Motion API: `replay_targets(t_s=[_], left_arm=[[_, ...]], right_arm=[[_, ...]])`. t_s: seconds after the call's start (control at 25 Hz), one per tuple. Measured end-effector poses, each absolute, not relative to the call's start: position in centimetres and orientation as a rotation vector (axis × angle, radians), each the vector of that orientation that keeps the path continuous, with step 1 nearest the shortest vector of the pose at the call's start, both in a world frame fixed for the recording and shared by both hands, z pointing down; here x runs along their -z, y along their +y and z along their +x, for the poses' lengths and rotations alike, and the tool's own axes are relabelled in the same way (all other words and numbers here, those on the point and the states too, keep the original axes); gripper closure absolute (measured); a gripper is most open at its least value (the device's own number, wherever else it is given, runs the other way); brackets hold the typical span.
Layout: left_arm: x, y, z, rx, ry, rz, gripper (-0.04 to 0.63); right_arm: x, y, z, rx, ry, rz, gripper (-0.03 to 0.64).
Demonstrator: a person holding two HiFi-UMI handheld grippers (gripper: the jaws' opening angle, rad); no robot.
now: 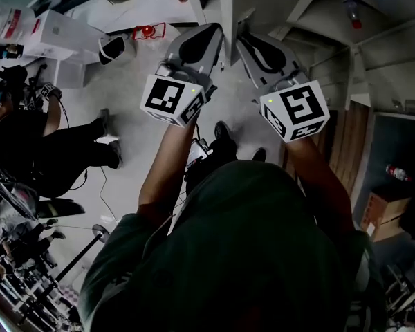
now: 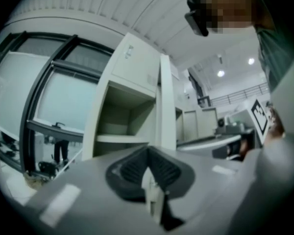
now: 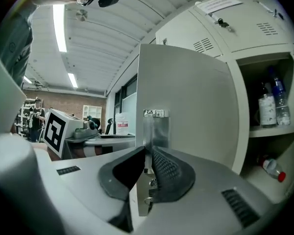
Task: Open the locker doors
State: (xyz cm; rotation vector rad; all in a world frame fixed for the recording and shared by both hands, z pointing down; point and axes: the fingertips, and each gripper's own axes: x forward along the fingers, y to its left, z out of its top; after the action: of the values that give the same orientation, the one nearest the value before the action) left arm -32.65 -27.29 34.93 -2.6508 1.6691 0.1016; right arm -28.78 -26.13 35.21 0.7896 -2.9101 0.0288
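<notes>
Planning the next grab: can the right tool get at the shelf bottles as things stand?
Likely not yet: the right tool is shut on the door and must let go first. Otherwise the way looks free: the door stands open and the bottles stand uncovered beside it.

Pale grey floor [image 1: 135, 95], a white table [image 1: 142, 9], tall dark-framed windows [image 2: 63, 102] and strip lights [image 3: 59, 28] on a ribbed ceiling [image 3: 112, 38].

text: none legible | locker notice [image 3: 218, 4]: too small | door tag [image 3: 154, 113]: blurred
</notes>
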Motion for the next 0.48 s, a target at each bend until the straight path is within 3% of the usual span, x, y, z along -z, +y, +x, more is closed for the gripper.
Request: replay_targets(t_s=[0.48], left_arm=[[-35.7, -22.3, -19.3, 0.031, 1.418, -2.776, 0.601]], right_arm=[[-36.0, -22.1, -16.7, -0.086, -2.846, 0.955, 0.603]])
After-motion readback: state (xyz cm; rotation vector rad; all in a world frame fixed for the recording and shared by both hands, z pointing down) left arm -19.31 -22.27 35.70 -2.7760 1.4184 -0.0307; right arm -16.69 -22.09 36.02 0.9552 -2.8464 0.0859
